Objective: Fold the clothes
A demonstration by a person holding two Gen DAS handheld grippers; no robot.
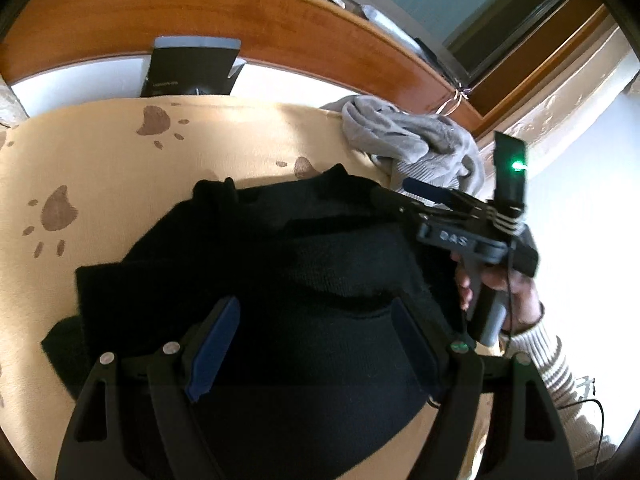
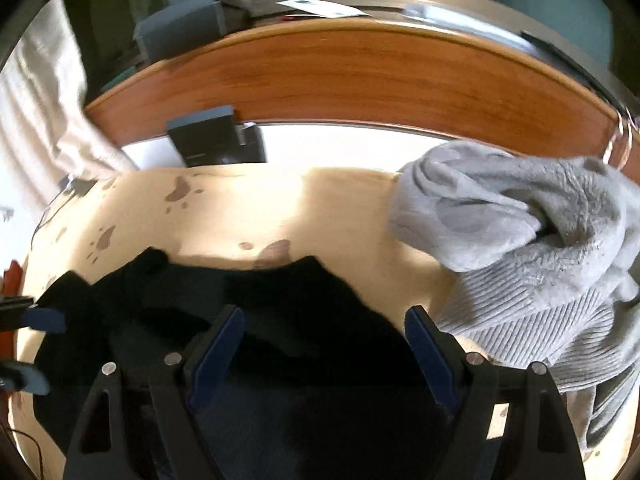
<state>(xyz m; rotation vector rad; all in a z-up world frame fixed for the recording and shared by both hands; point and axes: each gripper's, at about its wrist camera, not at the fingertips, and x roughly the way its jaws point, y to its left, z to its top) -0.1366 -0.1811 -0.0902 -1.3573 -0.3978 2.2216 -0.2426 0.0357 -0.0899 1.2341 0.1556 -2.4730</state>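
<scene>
A black knit garment (image 1: pixel 280 280) lies partly folded on a beige sheet with brown paw prints (image 1: pixel 100 168). My left gripper (image 1: pixel 316 320) hovers over it, open, with nothing pinched between its blue pads (image 1: pixel 216 344). My right gripper (image 1: pixel 400 192) is at the garment's right edge, held by a hand in a striped sleeve. In the right wrist view, the right gripper (image 2: pixel 324 320) is open above the black garment (image 2: pixel 280 312). The left gripper (image 2: pixel 36 350) shows at the left edge, also open. A crumpled grey sweater (image 2: pixel 520 240) lies to the right.
The grey sweater (image 1: pixel 412 140) sits at the sheet's far right corner. A curved wooden board (image 1: pixel 240 20) runs along the back, with a dark box (image 1: pixel 192 68) leaning in front of it. Thin cables trail at the lower right (image 1: pixel 592 420).
</scene>
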